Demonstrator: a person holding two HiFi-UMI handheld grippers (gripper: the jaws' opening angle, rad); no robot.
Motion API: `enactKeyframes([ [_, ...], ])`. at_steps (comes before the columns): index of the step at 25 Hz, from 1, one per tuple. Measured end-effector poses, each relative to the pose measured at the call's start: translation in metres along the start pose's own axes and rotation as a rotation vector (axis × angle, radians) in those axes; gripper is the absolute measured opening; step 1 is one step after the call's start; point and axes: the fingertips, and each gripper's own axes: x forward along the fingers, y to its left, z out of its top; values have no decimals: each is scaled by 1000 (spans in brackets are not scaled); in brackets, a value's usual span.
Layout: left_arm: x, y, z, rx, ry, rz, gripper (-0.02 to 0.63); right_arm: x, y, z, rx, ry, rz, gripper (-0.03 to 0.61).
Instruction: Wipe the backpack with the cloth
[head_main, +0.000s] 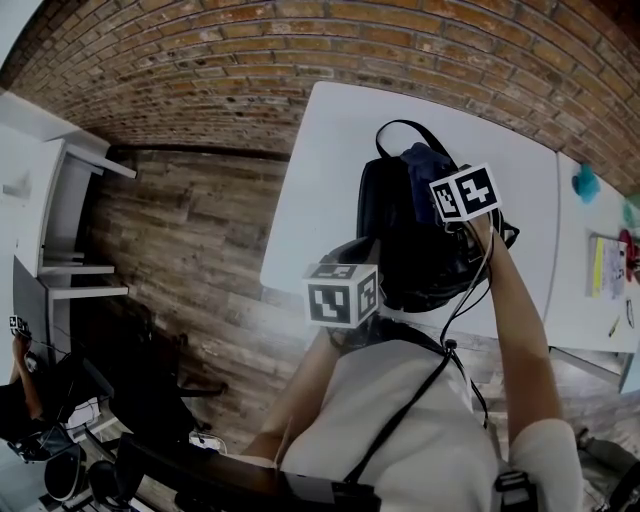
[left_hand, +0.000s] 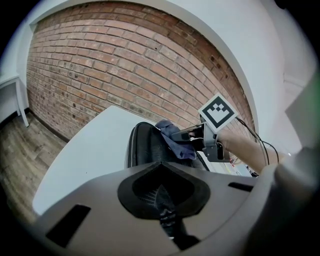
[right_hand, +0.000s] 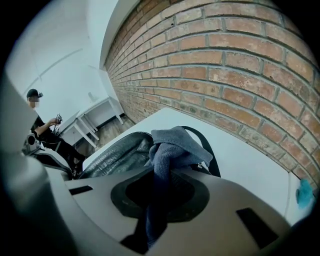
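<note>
- The white table (head_main: 320, 170) before me butts against a red brick wall (head_main: 300, 50).
- A wooden plank floor (head_main: 190, 240) lies to my left.
- A white shelf unit (head_main: 70, 230) stands on that side.
- A second white table (head_main: 575, 300) on my right bears a teal object (head_main: 586, 183) and a yellow-edged sheet (head_main: 603, 266).
- A seated person in dark clothes (right_hand: 41, 125) is well apart from my table.

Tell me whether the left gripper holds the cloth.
No, the blue cloth is pinched in the right gripper, above the backpack.

Head view steeply down; both gripper views close; all share backpack (head_main: 385, 215).
</note>
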Motion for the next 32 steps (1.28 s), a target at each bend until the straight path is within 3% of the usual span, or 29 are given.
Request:
enactKeyframes([
  [32,-5,-10,-10,14,5,-20,3,-36,72,-70,-72,43,77,48],
])
